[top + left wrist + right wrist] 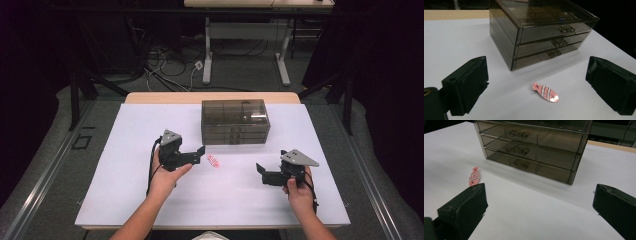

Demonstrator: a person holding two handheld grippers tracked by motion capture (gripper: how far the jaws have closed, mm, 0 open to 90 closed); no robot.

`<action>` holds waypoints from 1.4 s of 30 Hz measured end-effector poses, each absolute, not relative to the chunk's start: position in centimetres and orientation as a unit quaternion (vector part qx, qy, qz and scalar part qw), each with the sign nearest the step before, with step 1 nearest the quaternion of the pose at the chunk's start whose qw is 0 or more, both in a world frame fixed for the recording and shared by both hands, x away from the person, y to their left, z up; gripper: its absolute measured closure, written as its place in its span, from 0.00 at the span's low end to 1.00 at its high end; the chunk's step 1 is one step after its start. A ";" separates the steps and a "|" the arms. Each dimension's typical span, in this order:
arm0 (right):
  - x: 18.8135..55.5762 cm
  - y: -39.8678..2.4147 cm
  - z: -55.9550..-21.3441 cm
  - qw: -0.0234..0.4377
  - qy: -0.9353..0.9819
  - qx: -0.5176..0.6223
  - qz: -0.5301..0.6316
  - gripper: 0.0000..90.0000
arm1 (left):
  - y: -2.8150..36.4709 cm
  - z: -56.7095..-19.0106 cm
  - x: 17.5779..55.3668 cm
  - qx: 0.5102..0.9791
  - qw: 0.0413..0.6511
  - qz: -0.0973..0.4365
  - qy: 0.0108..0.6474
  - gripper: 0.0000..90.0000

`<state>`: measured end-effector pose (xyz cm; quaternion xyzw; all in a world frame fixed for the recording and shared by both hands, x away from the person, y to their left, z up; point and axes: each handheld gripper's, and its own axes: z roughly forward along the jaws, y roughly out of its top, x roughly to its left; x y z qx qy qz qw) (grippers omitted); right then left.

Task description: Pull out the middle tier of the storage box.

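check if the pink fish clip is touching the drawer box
Apart. The left gripper view shows bare white table between the pink fish clip and the drawer box; the high view shows that gap too.

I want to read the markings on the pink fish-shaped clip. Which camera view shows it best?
The left gripper view: the pink fish-shaped clip lies close between the open jaws, its stripes and two crosses clear. The right gripper view shows it smaller, just beyond one jaw. The high view shows only a tiny pink spot before the drawer box.
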<state>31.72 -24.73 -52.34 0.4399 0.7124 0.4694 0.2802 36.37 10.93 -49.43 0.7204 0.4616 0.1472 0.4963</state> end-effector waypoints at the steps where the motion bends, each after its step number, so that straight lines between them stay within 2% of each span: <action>1: 31.8 -24.7 -52.4 0.280 0.714 0.438 0.469 0.00 | 10.7 -49.7 36.6 0.721 0.494 0.140 0.465 0.09; 7: 31.8 -24.8 -52.5 0.278 0.716 0.442 0.463 0.00 | 10.0 -50.5 37.1 0.723 0.485 0.122 0.476 0.16; 14: 31.9 -24.8 -52.6 0.278 0.718 0.440 0.463 0.00 | 9.0 -51.3 37.7 0.726 0.474 0.115 0.485 0.20; 26: 31.9 -24.7 -52.6 0.280 0.722 0.437 0.457 0.00 | 8.5 -52.1 38.1 0.723 0.465 0.109 0.500 0.37; 42: 32.1 -24.4 -53.0 0.279 0.729 0.434 0.449 0.00 | 8.2 -53.5 39.0 0.716 0.432 0.060 0.545 0.46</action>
